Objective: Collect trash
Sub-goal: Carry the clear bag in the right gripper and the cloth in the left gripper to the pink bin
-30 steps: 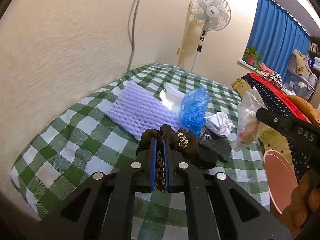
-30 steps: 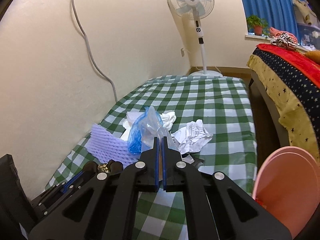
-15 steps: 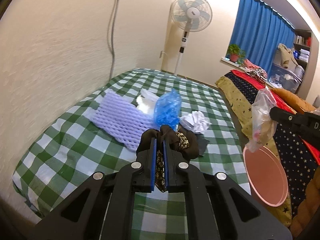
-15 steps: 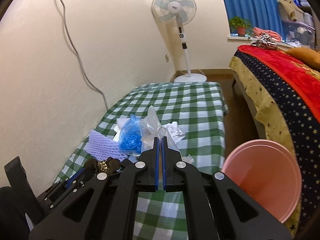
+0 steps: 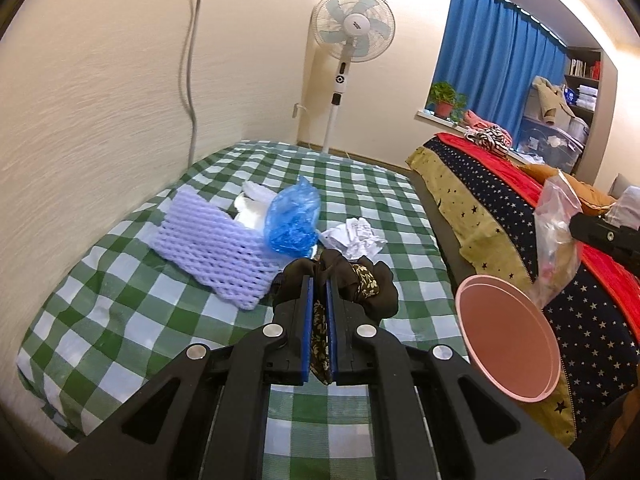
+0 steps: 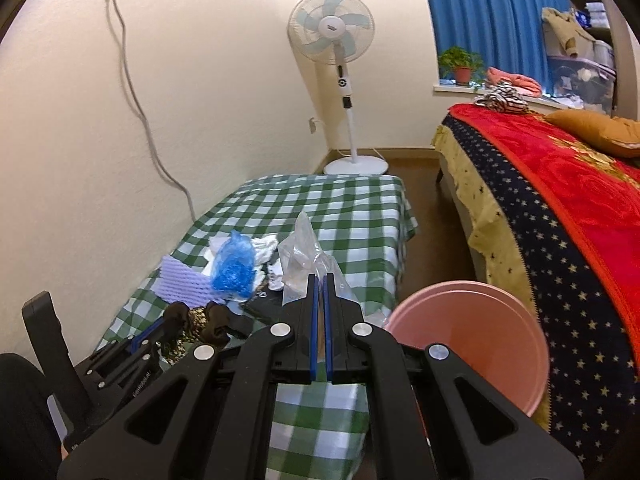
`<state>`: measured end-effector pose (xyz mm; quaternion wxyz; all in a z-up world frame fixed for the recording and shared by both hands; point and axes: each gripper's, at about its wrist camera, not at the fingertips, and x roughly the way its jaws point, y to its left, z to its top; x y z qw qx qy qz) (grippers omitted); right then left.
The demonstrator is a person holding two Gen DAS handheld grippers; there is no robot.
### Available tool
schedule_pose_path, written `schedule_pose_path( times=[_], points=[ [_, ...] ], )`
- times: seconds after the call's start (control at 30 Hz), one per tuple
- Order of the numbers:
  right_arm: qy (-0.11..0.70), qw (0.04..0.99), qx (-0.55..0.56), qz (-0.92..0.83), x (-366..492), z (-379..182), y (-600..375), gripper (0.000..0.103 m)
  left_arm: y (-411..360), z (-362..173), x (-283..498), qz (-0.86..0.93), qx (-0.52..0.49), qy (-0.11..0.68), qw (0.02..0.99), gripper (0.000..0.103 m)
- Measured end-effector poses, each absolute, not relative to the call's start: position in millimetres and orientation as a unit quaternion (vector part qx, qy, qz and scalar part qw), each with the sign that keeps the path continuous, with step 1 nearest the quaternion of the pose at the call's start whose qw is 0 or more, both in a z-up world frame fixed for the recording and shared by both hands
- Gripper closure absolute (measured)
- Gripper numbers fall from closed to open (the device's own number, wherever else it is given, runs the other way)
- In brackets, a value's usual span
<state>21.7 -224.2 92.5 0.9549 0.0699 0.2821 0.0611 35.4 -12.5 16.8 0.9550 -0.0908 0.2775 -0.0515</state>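
The foam net (image 5: 216, 248) lies on the table (image 5: 120, 320), bin (image 5: 508, 336) to its right.

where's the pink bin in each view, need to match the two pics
Left wrist view: the pink bin is at lower right, beside the checked table, under the clear bag in the right gripper.
Right wrist view: the pink bin is at lower right, just right of the gripper's fingers.
Shared landmark: the standing fan against the far wall.

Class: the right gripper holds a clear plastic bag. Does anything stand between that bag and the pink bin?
Nothing visible does. The clear plastic bag, pinched by the right gripper, hangs in open air just above the far rim of the pink bin, whose mouth is uncovered.
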Motion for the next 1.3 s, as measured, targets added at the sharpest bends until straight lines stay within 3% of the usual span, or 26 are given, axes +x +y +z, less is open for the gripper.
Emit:
schedule_pose_path(
  times=[1.3],
  points=[
    [0.264,0.958,0.087,-0.069,20,56,-291,0.100,-84,3,53,-0.132,-0.056,0.283,0.948,0.097]
  ],
)
